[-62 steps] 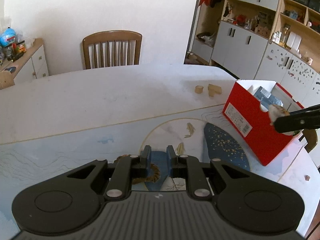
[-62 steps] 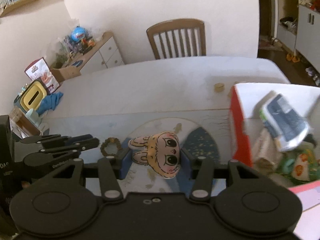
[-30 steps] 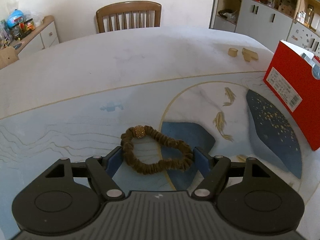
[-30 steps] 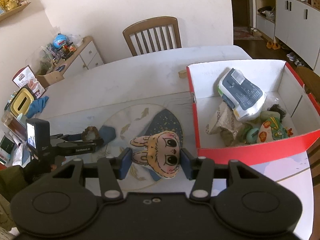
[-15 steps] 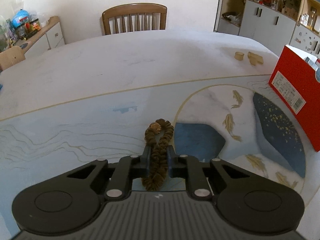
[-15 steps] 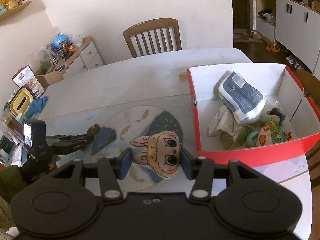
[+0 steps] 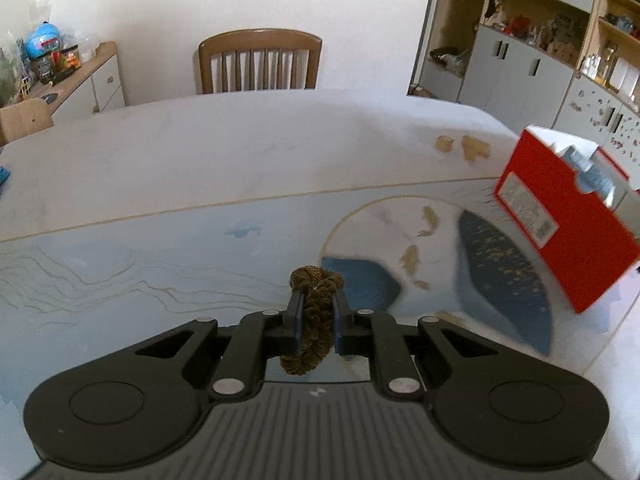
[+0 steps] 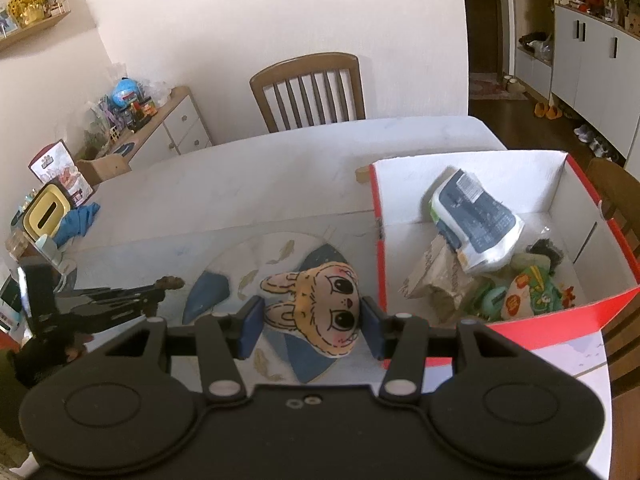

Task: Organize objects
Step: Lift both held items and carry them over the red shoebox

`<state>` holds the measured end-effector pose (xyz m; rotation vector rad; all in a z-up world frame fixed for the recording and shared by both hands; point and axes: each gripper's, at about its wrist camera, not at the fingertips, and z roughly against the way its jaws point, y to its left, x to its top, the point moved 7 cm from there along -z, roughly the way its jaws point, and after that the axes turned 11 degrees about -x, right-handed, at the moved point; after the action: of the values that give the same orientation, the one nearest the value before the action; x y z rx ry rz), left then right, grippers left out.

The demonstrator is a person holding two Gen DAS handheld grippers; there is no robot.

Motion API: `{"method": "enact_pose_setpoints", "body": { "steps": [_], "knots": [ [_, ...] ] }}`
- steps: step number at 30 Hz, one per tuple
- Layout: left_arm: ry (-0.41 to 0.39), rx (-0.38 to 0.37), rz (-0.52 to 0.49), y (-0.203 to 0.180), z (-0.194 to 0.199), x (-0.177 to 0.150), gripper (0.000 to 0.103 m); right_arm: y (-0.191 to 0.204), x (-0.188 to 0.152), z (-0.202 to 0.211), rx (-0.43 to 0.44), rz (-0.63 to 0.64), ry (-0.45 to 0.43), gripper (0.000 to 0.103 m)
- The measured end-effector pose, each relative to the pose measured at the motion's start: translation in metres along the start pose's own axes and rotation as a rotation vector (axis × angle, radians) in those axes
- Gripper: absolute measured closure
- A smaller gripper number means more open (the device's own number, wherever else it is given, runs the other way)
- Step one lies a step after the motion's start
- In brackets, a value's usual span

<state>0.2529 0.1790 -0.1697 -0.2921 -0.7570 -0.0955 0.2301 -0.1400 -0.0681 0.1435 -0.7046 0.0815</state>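
Note:
My left gripper (image 7: 316, 304) is shut on a brown scrunchie (image 7: 313, 322) and holds it above the patterned table mat (image 7: 200, 264). It also shows at the left of the right wrist view (image 8: 160, 286), with the scrunchie (image 8: 170, 281) at its tip. My right gripper (image 8: 310, 312) is shut on a flat bunny-face plush (image 8: 320, 312), held above the table just left of the red box (image 8: 378, 248). The box (image 7: 560, 232) stands open at the right and holds a blue-and-white packet (image 8: 476, 220), a paper bag and colourful small items.
A wooden chair (image 7: 258, 64) stands at the table's far side. Two small wooden blocks (image 7: 464, 146) lie near the far right of the table. A sideboard with clutter (image 8: 136, 120) is at the left. A blue cloth (image 8: 78, 222) and a yellow box (image 8: 44, 212) lie at the left edge.
My left gripper closed on the scrunchie and has lifted it off the mat. My right gripper, still holding the bunny plush, stays beside the red box with little movement.

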Motion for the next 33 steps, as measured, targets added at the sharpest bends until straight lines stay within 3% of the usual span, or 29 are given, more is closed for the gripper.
{"method": "enact_pose_setpoints", "body": {
  "steps": [8, 15, 33],
  "knots": [
    [-0.037, -0.028, -0.017, -0.043, 0.028, 0.023, 0.090, -0.037, 0.006, 0.005, -0.002, -0.001, -0.023, 0.053],
    [-0.065, -0.097, -0.050, -0.108, 0.029, 0.051, 0.090, -0.086, 0.012, 0.003, -0.016, -0.032, -0.041, 0.053],
    [-0.033, -0.275, -0.192, -0.290, -0.043, 0.093, 0.090, -0.190, 0.027, -0.017, -0.061, -0.006, -0.056, 0.053]
  ]
}}
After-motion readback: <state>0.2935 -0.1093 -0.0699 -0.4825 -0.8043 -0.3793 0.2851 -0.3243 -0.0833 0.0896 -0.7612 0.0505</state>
